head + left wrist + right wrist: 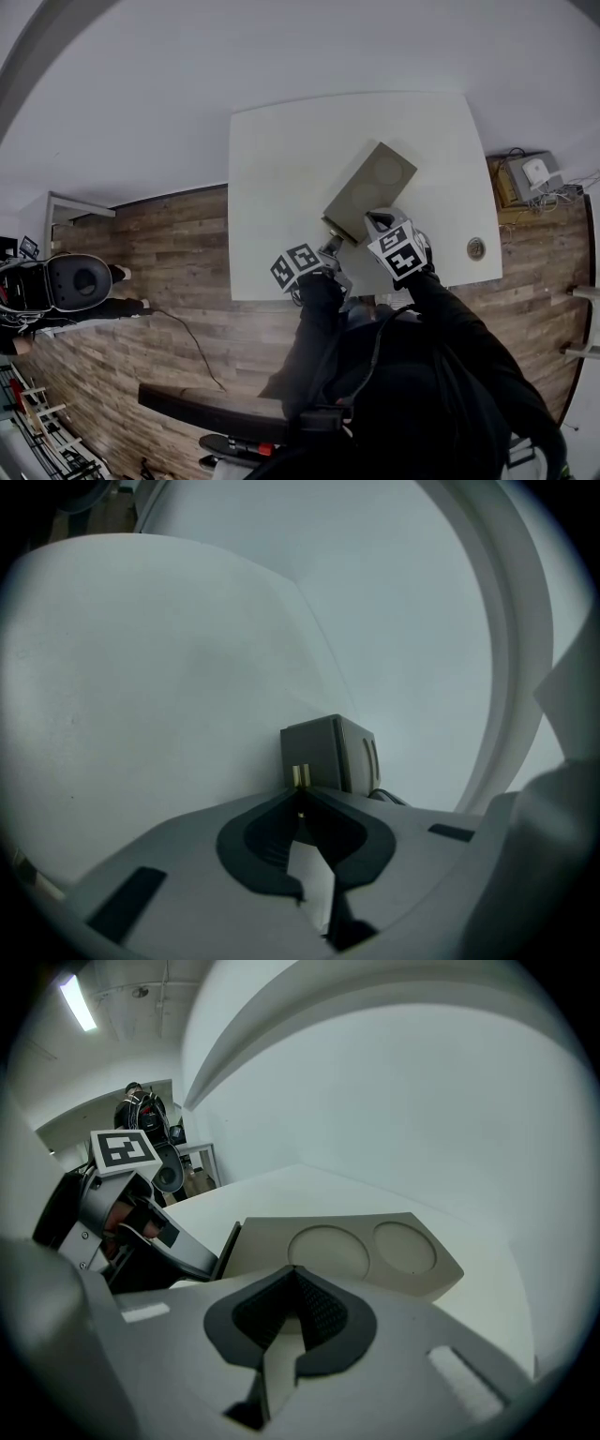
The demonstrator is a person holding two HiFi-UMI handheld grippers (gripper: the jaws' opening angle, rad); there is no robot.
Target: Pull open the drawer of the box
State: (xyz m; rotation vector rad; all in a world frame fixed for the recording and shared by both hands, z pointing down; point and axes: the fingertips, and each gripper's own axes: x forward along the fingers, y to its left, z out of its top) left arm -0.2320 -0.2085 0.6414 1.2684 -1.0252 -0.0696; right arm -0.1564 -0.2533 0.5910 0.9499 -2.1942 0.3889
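On a white table point(281, 169), a single olive-grey box point(370, 187) lies at an angle, its narrow front end turned toward the person working it with two hand-held grippers. The left gripper point(300, 797) meets that front end low down, its two dark jaws drawn together to a point around one small brass pull point(300, 776) on the face of the box; the left gripper view shows the pull just above the tips and the box standing straight ahead of them. The right gripper point(298, 1274) sits over the near end of the box's top, its jaws pressed together with nothing between them, the tips at the near edge of the pale lid. Beyond those tips, the lid carries two round shallow recesses point(328, 1252), side by side. Whether the drawer has left the box at all cannot be told from any view; only a dark edge shows at the front end in the right gripper view. From the head view, the two grippers stand close beside each other at the box's near end. One small round object point(476, 248) lies apart, near the table's right edge.
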